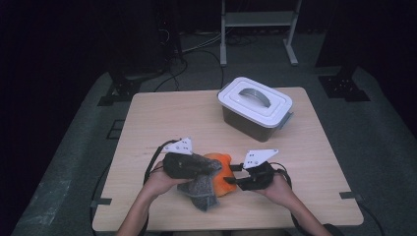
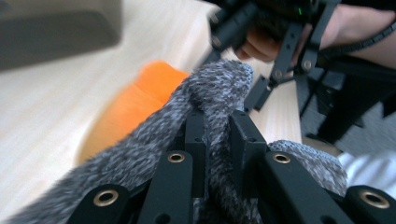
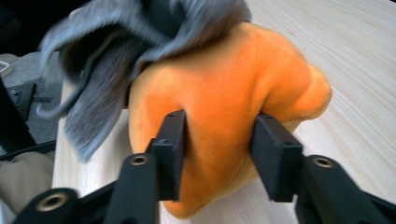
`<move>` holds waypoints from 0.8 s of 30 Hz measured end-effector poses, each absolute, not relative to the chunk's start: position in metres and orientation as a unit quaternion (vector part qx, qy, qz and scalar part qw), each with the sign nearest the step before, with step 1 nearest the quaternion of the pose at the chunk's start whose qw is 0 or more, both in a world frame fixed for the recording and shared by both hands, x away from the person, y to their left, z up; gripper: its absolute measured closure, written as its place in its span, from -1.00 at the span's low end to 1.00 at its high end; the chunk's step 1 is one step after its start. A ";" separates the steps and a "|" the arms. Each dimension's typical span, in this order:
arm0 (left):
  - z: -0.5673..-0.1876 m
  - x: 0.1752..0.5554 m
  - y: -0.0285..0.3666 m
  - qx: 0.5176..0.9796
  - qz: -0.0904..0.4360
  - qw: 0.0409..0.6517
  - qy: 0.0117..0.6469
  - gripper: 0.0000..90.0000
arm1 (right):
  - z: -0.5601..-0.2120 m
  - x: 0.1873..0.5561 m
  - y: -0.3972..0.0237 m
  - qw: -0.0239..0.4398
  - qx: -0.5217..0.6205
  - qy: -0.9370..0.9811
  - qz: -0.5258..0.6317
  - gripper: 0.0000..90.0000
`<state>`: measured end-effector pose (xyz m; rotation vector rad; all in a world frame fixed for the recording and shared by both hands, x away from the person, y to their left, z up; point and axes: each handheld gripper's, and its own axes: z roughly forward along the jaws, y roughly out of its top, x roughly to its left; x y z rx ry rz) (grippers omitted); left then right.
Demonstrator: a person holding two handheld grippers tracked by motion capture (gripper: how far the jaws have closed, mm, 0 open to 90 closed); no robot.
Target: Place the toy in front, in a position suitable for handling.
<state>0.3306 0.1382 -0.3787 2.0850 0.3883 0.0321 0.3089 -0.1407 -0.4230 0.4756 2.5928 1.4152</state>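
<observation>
— Grey fuzzy cloth fills the near edge; what has it?
— Left hand-held gripper, jaws nearly together, pinching a fold of it.
— And the orange plush toy?
— It lies on the surface near the front edge, partly under the cloth. The right hand-held gripper has its jaws partly apart, pads against the toy's sides.
— Anything farther back?
— A lidded grey box, well apart.
</observation>
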 end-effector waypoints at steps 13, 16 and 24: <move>-0.398 0.331 0.131 0.868 -0.038 0.471 0.154 0.74 | -0.422 0.320 -0.147 0.035 0.192 0.855 0.480 -0.24; -0.391 0.330 0.130 0.868 -0.013 0.473 0.152 0.74 | -0.420 0.312 -0.146 0.074 0.172 0.855 0.484 0.24; -0.369 0.322 0.130 0.859 0.036 0.490 0.144 0.74 | -0.403 0.304 -0.150 0.117 0.141 0.831 0.526 0.51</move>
